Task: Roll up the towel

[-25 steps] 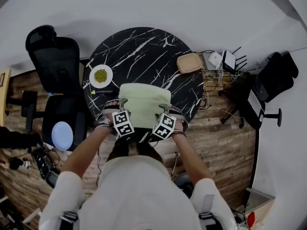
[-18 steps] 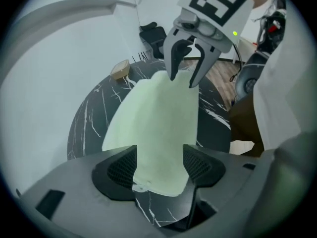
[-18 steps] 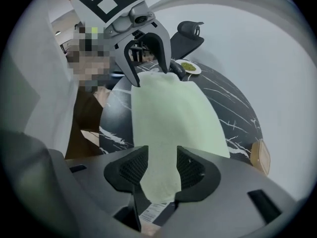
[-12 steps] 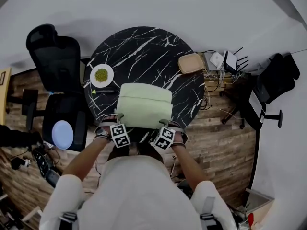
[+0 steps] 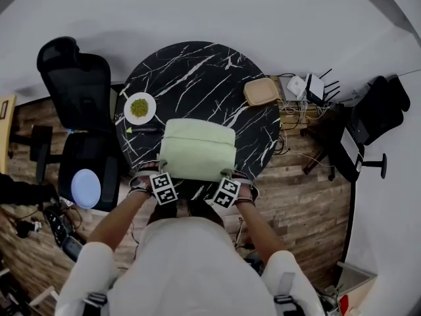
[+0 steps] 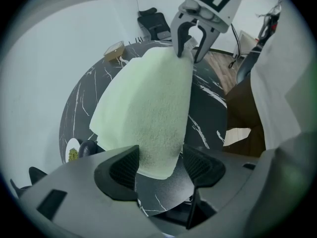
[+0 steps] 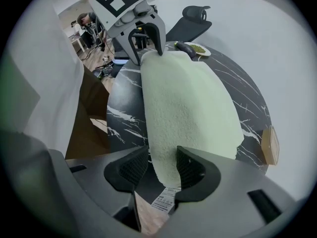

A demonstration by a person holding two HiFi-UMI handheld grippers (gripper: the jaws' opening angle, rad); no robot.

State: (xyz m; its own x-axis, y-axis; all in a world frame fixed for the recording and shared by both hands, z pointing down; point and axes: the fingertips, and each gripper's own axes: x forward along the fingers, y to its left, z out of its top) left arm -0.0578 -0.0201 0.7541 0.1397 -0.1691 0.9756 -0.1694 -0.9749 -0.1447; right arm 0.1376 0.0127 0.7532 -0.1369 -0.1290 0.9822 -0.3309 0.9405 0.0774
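Note:
A light green towel (image 5: 197,149) lies folded on the round black marble table (image 5: 191,71), its near edge at the table's rim by the person. My left gripper (image 5: 162,170) is shut on the near left corner, and the left gripper view shows that corner (image 6: 148,103) between its jaws (image 6: 161,165). The right gripper (image 5: 227,174) is shut on the near right corner. In the right gripper view both pads press the towel (image 7: 188,103) at the jaws (image 7: 162,170), with a white label hanging below. Each gripper shows in the other's view (image 6: 188,48) (image 7: 146,46).
A white plate (image 5: 139,106) with green food sits at the table's left, with a dark object (image 5: 141,128) beside it. A tan lidded box (image 5: 260,91) rests at the right rim. A black office chair (image 5: 75,84) stands left; routers and cables (image 5: 306,84) lie on the floor at the right.
Both grippers have come down and back toward the person with the towel's near corners. The towel has gone from raised at its near edge to lying flatter on the table.

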